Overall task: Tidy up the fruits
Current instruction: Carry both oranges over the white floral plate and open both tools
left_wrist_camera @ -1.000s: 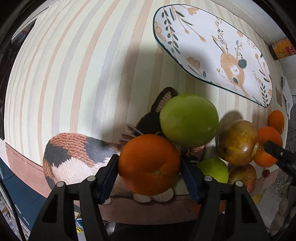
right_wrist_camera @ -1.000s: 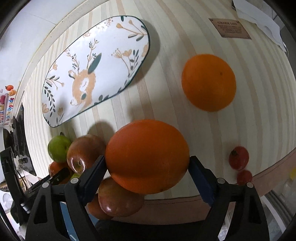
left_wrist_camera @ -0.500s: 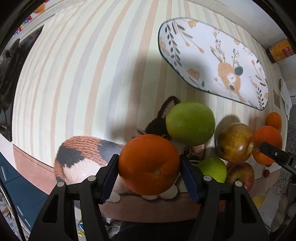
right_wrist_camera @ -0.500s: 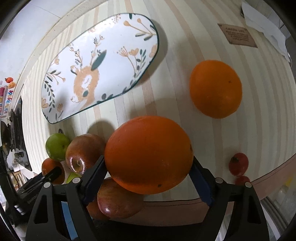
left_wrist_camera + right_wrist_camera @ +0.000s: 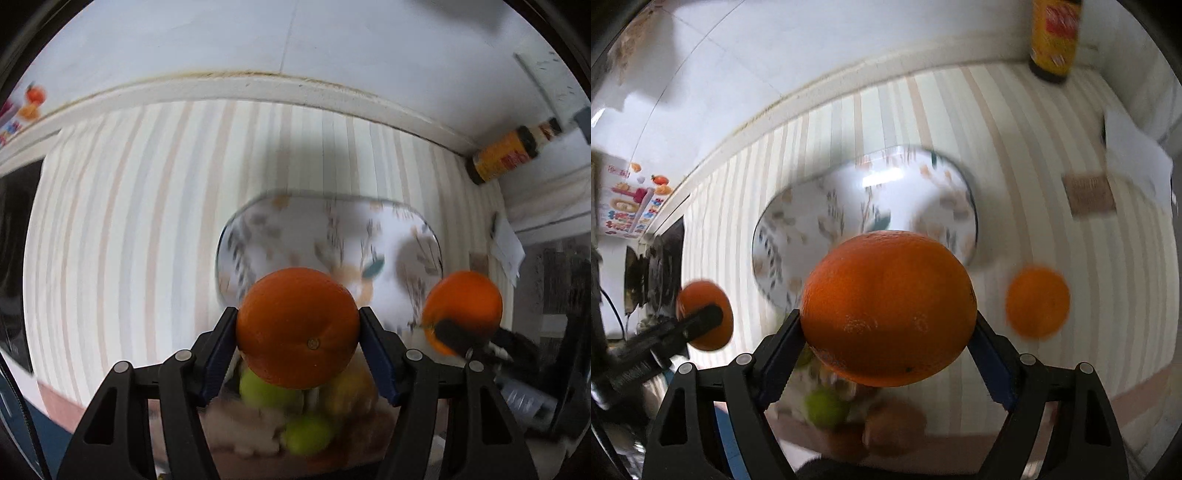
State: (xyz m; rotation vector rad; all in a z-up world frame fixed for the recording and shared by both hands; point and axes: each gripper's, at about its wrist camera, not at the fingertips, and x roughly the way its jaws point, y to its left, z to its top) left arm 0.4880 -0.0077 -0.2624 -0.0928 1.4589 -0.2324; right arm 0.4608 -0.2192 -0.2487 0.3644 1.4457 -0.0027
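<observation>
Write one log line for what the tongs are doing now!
left tongs: shut on orange | right tongs: shut on big orange | both above table, facing plate | plate: bare

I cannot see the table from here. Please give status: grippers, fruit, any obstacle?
Left gripper shut on orange. Right gripper shut on second orange. Patterned plate ahead, nothing on it. Loose orange on table beside plate; path open.

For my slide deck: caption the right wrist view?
Right gripper holds an orange before the patterned plate.
</observation>
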